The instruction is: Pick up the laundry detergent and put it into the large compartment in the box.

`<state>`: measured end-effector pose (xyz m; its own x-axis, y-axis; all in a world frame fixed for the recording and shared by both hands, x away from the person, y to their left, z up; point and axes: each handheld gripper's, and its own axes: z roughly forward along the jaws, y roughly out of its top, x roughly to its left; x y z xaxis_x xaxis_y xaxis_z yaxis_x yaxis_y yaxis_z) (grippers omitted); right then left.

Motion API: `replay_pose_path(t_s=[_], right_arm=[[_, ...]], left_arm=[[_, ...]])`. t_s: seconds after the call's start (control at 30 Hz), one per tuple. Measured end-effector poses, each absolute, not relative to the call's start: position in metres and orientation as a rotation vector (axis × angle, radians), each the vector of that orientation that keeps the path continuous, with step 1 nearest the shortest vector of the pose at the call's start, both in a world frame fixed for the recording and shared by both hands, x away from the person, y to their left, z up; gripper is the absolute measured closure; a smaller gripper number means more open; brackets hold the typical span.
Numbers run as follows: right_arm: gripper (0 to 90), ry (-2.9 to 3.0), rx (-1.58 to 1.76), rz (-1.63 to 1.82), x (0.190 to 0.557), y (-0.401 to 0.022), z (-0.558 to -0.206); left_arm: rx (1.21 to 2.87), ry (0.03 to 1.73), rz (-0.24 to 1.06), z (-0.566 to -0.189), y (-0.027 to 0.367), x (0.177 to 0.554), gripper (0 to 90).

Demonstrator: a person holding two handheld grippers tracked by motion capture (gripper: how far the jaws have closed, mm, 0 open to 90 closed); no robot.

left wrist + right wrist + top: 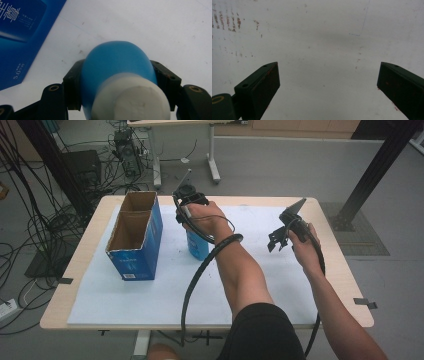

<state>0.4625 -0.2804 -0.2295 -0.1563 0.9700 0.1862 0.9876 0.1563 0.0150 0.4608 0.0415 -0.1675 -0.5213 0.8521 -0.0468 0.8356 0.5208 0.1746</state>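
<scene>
The left hand-held gripper (120, 85) pinches the blue white-capped plastic bottle (117, 72), upright on the worktop (310, 285). The open blue cardboard box (136, 237) lies at nine o'clock. The right hand-held gripper (328, 85) is spread, empty.

"5.0" printed on blue carton (17, 37); other print illegible.

We see a grey floor (280, 165) strewn with black cables (30, 227) at left — a second table's white legs (214, 167) stand beyond our wooden counter (345, 275).
</scene>
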Motion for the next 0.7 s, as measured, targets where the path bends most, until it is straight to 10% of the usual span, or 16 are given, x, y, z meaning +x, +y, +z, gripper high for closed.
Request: replay_pose_path(t_s=[0.7], right_arm=[[4.5, -2.28, -1.947, -0.201, 0.4614, -0.2817, -0.2328]], left_arm=[[1.716, 2.481, 0.093, -0.1616, 0.0502, 0.4708, 37.4]])
